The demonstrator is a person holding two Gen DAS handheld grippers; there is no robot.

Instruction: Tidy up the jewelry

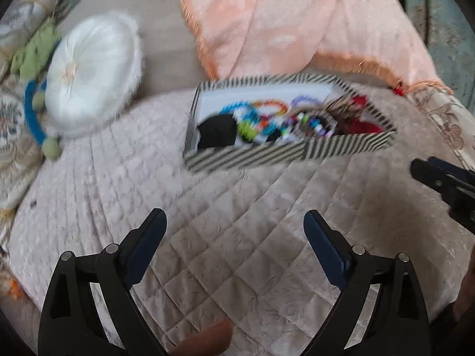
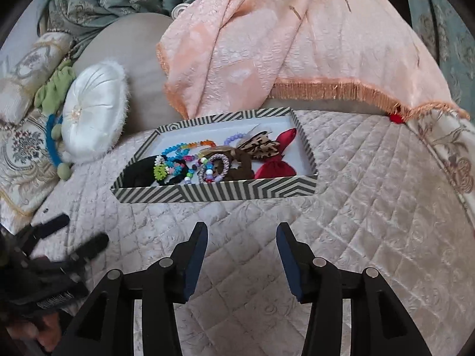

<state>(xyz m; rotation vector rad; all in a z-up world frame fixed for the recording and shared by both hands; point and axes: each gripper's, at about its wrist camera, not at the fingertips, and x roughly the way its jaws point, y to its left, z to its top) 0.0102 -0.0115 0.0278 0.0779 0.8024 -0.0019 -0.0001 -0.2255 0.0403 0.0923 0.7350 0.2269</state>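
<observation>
Motion blur smears the beaded bracelets (image 1: 261, 115) in the striped box (image 1: 246, 157) in the left wrist view. The right gripper (image 1: 445, 184) is cut off at that view's right edge.

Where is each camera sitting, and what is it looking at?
Left wrist: rides the left gripper, looking down over its open fingers at the quilted bedspread and striped box; the right gripper peeks in.
Right wrist: rides the right gripper, facing the same box; the left gripper and a hand show.
Shared: box, round white cushion, peach cloth.
</observation>
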